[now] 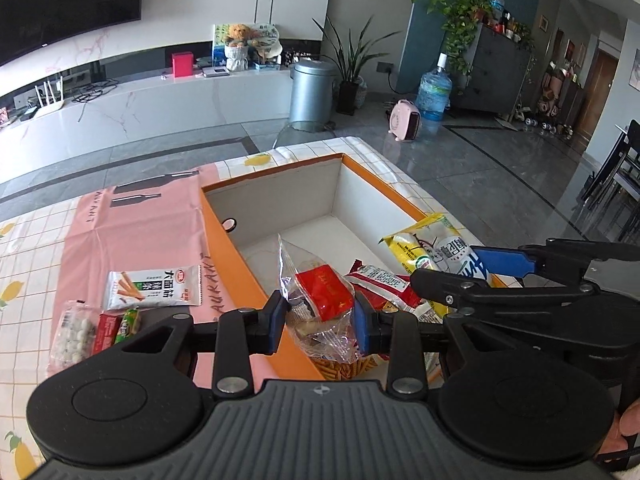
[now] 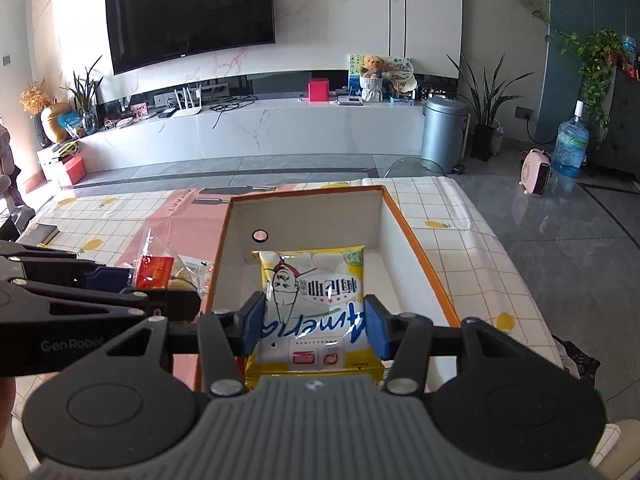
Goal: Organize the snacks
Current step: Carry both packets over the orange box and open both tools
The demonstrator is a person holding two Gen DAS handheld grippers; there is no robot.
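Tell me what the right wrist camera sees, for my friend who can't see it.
The right gripper holds a yellow snack packet over an open orange box on a lemon-print tablecloth. At left, the left gripper holds a clear bag with a red packet.

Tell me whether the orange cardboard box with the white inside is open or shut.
Open. The orange cardboard box has no lid on; its white walls and floor show from above, and red snack packets lie inside.
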